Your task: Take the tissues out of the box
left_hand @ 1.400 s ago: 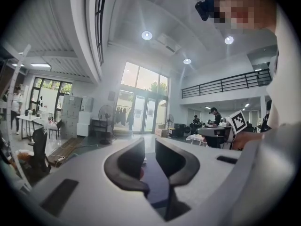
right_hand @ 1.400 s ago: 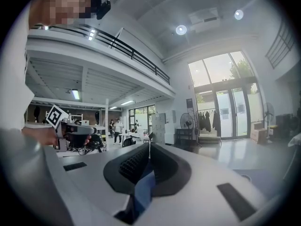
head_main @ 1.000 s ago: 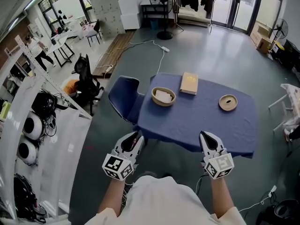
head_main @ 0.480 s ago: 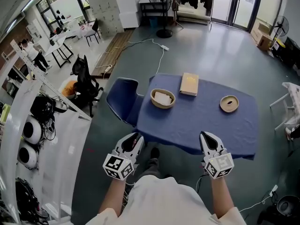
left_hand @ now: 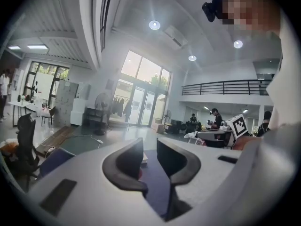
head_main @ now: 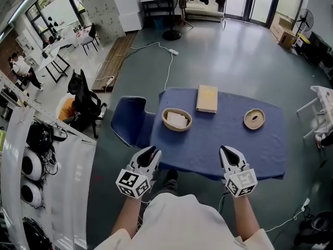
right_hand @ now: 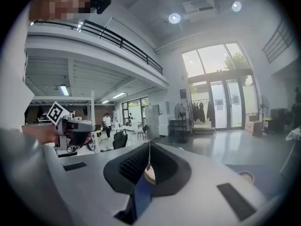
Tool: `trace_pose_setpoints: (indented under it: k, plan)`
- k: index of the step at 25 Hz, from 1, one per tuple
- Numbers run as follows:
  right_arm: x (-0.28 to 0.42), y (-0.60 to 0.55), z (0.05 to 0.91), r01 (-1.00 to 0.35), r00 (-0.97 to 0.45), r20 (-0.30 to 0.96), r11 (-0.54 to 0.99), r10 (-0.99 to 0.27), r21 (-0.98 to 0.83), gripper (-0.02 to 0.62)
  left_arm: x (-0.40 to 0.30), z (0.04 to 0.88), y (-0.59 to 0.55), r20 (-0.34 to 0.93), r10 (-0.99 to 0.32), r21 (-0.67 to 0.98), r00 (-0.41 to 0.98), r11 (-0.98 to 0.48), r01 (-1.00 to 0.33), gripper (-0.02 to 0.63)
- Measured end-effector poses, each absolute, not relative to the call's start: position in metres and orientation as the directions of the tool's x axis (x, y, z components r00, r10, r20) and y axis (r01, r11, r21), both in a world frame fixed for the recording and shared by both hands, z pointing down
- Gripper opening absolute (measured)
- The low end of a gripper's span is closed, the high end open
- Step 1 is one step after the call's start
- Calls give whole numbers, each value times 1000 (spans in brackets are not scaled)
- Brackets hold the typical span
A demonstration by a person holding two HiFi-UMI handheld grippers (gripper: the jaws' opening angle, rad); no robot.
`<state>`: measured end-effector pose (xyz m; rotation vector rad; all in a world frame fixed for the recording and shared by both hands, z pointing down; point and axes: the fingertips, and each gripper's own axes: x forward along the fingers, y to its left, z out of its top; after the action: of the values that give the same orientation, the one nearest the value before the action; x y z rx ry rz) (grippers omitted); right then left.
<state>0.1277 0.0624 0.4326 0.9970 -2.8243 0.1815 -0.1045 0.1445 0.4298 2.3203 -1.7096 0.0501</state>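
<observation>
A tan tissue box (head_main: 207, 98) lies flat at the far side of the blue-clothed table (head_main: 218, 150). To its left stands a woven bowl (head_main: 177, 120) with white tissue in it; a second, round bowl (head_main: 254, 119) is at the right. Both grippers hover at the table's near edge, well short of the box. My left gripper (head_main: 148, 157) is open, with a plain gap between its jaws (left_hand: 149, 147) and nothing in it. My right gripper (head_main: 229, 155) has its jaws together (right_hand: 149, 149) and holds nothing.
A blue chair (head_main: 128, 120) stands against the table's left side and a black office chair (head_main: 83, 94) further left. A white rack (head_main: 47, 176) with gear fills the left edge. A cable with a power strip (head_main: 171, 51) lies on the floor beyond the table.
The view has shifted, so the table sits a little lower and nearer the middle. Both grippers keep their places and their jaws are unchanged.
</observation>
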Motion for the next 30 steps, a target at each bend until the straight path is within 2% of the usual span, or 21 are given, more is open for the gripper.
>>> trace_pose_setpoints:
  k: [15, 22, 30]
  plan:
    - [25, -54, 456, -700, -699, 263, 711, -665, -62, 34, -187, 465, -9, 258, -823, 218, 506, -461, -860, 95]
    - [13, -83, 469, -727, -669, 305, 682, -678, -79, 34, -193, 486, -59, 287, -773, 243, 566, -513, -823, 97]
    - [21, -107, 499, -739, -655, 358, 663, -666, -118, 34, -177, 537, -95, 377, -719, 252, 585, -528, -811, 97]
